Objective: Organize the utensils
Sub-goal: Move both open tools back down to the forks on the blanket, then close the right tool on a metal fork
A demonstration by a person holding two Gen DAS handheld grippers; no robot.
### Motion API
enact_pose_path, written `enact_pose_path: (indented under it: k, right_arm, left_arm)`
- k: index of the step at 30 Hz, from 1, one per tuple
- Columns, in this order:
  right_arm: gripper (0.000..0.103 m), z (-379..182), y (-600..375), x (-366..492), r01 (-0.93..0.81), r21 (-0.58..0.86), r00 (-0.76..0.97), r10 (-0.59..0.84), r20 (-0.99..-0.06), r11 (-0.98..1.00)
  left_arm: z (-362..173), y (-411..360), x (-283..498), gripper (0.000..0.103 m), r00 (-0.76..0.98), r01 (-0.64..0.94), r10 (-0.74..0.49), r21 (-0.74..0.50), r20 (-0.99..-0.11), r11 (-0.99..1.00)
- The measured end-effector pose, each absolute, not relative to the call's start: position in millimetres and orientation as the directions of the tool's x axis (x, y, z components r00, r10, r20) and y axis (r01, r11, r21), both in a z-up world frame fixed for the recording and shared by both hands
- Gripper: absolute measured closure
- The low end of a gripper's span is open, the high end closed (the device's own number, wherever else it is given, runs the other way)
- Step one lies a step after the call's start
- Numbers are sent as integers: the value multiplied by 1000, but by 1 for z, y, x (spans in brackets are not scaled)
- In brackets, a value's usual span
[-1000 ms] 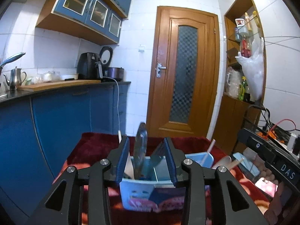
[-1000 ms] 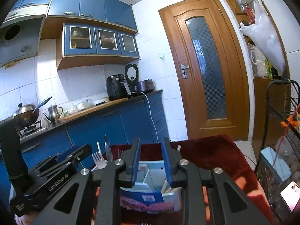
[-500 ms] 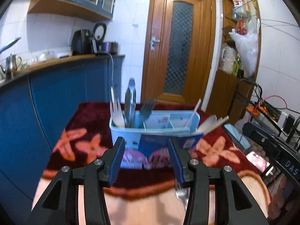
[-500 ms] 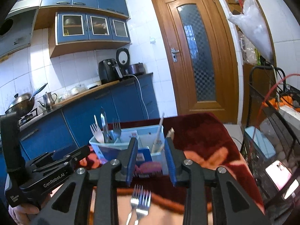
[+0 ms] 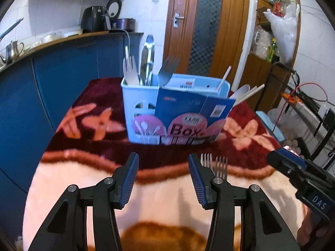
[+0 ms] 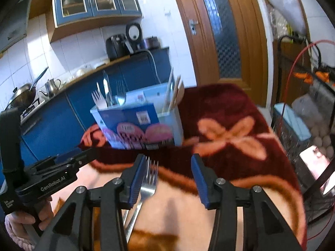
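A light blue utensil box (image 5: 144, 113) with a blue and pink label stands on the flowered blanket; it also shows in the right wrist view (image 6: 136, 125). It holds a white plastic fork (image 5: 130, 71), metal tongs (image 5: 147, 58), a metal fork (image 5: 167, 71) and chopsticks (image 5: 224, 77). Two metal forks (image 5: 215, 165) lie on the blanket in front of the box, beside my left gripper's right finger. My left gripper (image 5: 163, 179) is open and empty. My right gripper (image 6: 168, 179) is open and empty, with the forks (image 6: 149, 177) by its left finger.
The blanket (image 5: 83, 125) covers the table, dark red at the back and pale pink in front. Blue kitchen cabinets (image 5: 52, 79) run along the left. A wire rack with cables (image 5: 303, 108) stands at the right. A wooden door (image 5: 205, 27) is behind.
Both grippers have pulled back from the box and lowered toward the blanket. Both have opened wider. The two forks on the blanket have come into view.
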State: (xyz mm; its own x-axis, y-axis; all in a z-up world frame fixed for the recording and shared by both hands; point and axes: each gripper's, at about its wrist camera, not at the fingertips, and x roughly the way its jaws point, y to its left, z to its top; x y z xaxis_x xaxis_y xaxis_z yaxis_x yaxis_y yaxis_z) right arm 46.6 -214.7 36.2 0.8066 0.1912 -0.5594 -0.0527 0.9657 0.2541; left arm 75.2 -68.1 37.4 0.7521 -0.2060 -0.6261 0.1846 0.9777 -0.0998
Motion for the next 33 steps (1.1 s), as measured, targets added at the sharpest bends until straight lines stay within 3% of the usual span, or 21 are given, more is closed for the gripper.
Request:
enact_pose_path:
  k: [16, 20, 22, 25, 33]
  right_arm:
    - [52, -8, -185, 85, -111, 291, 663, 289, -691, 950]
    - [58, -12, -181, 95, -111, 298, 642, 297, -707, 948]
    - [66, -13, -181, 98, -102, 303, 638, 296, -711, 948]
    - [86, -13, -185, 99, -97, 322, 639, 307, -705, 942]
    - [99, -4, -199, 90, -108, 377, 674, 347, -652, 920]
  left_arm:
    - [8, -43, 84, 52, 710, 111, -168, -127, -684, 986]
    - [5, -41, 86, 52, 703, 105, -171, -137, -690, 985]
    - [3, -39, 86, 52, 704, 102, -169, -137, -690, 985]
    - [2, -38, 86, 52, 704, 102, -170, -139, -689, 985]
    - [1, -40, 89, 52, 693, 109, -175, -138, -699, 984]
